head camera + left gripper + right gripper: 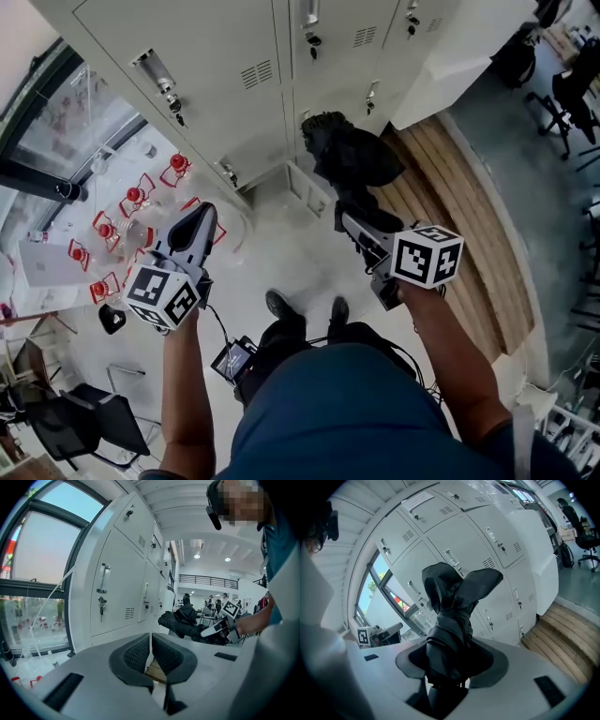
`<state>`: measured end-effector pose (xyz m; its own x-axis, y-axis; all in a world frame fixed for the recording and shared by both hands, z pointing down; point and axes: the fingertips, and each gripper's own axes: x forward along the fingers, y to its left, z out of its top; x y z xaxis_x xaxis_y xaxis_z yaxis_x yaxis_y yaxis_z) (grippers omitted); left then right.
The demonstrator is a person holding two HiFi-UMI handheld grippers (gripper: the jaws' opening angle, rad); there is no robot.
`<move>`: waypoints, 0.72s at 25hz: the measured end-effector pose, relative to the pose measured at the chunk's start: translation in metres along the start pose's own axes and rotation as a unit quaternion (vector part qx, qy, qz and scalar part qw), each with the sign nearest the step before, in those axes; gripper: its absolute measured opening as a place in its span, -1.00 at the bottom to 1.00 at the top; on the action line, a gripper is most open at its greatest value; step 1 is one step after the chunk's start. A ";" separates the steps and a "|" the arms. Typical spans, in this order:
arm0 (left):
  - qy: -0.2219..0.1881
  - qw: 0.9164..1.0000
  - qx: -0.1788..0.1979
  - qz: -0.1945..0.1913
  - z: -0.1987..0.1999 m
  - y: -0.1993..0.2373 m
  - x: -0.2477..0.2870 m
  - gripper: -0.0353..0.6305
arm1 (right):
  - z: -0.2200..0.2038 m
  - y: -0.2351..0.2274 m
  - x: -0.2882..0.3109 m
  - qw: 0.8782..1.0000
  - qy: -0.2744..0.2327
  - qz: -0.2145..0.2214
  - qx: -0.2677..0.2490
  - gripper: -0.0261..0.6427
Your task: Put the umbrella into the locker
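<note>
- The umbrella (352, 155), black and folded, sits at about 1 o'clock in the head view. It is outside the lockers (216, 84), which fill 11 to 1 o'clock.
- The right gripper (349, 223) has its jaws spread wide around the bundled body of the umbrella and clamped on it. In the right gripper view the cloth fills the space between the jaws, and the loose top of the umbrella (452, 606) flops out past them.
- The left gripper (200, 223), at about 9 o'clock, carries nothing. In the left gripper view its jaws stand almost together, with only a thin slit between them.
- Every locker door in view looks closed, so the umbrella has no way in yet.
- Risk: the hold is on soft, bunched cloth rather than on a firm shaft. A quick swing or tilt could probably let the bundle slide out and drop to the floor.
- Risk: the floppy top sticks out beyond the jaws and could catch on a door edge or frame on the way in, dragging the umbrella crooked or pulling it loose.
- Risk: the left gripper would need to spread before taking a handle (104, 578). With the jaws this close it would likely only bump or skid off, and a key (101, 604) hangs just below.
- Risk: a door that is opened but not held might swing back onto the umbrella.
- Risk: the wooden step (450, 187) at 3 o'clock lies near the feet, so a sideways step could trip.
</note>
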<state>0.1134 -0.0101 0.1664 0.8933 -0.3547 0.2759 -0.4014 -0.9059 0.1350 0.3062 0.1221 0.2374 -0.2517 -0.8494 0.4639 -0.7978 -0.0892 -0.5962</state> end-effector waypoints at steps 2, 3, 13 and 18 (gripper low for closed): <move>0.001 1.000 0.001 -0.007 0.000 0.009 0.001 -0.80 | 0.001 0.005 0.007 1.000 -0.005 -0.004 0.004 -0.26; 0.002 1.000 0.001 -0.011 -0.001 0.014 0.001 -0.80 | 0.001 0.007 0.010 1.000 -0.007 -0.006 0.006 -0.27; -0.003 0.999 -0.005 -0.038 -0.008 0.053 -0.005 -0.80 | -0.008 0.031 0.034 0.999 -0.022 -0.023 0.023 -0.26; 0.000 0.999 -0.006 -0.046 -0.019 0.064 -0.010 -0.80 | -0.013 0.037 0.045 0.999 -0.028 -0.022 0.028 -0.27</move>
<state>0.0752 -0.0600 0.1906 0.9264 -0.2705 0.2618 -0.3203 -0.9319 0.1705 0.2584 0.0871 0.2450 -0.1844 -0.8716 0.4543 -0.7757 -0.1548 -0.6118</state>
